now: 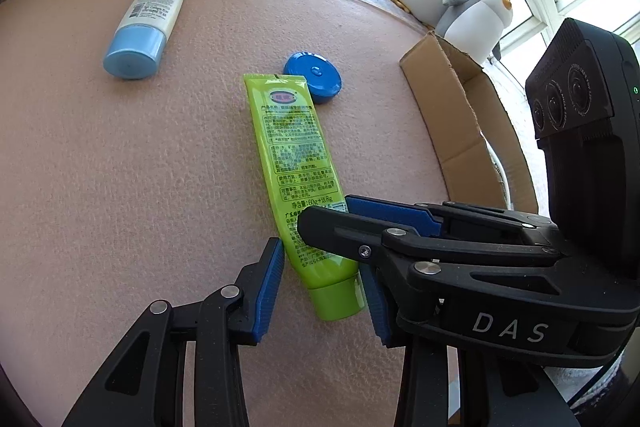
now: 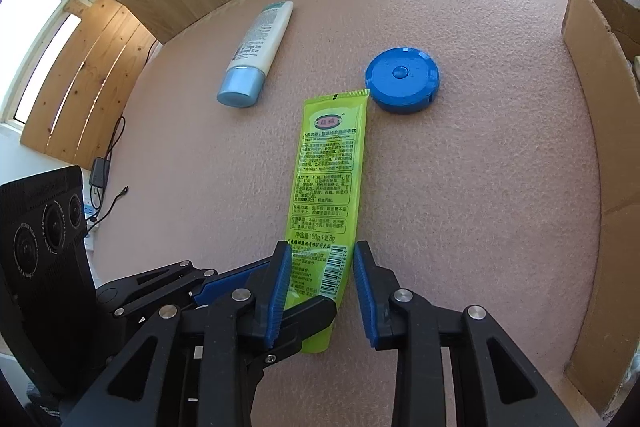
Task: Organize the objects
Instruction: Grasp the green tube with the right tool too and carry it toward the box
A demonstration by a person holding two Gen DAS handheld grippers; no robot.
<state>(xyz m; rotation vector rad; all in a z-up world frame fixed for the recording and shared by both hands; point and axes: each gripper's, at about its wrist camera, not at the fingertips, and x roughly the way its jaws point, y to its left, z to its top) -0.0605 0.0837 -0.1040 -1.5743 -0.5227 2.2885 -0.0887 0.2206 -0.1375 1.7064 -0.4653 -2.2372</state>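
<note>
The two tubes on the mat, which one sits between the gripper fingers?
The green tube, its cap end between both grippers' fingers; the white tube with the blue cap lies apart, farther back.

Bright window daylight; sharp focus; fisheye-bent edges

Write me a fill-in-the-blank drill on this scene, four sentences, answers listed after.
1. The tube lying between the pads of both tools is ____ in colour.
2. The round disc beside the tube's crimped end is ____.
3. The white bottle lies on its side and has a light ____ cap.
4. The open container at the edge of the pink mat is made of ____.

Missing words: green; blue; blue; cardboard
</note>
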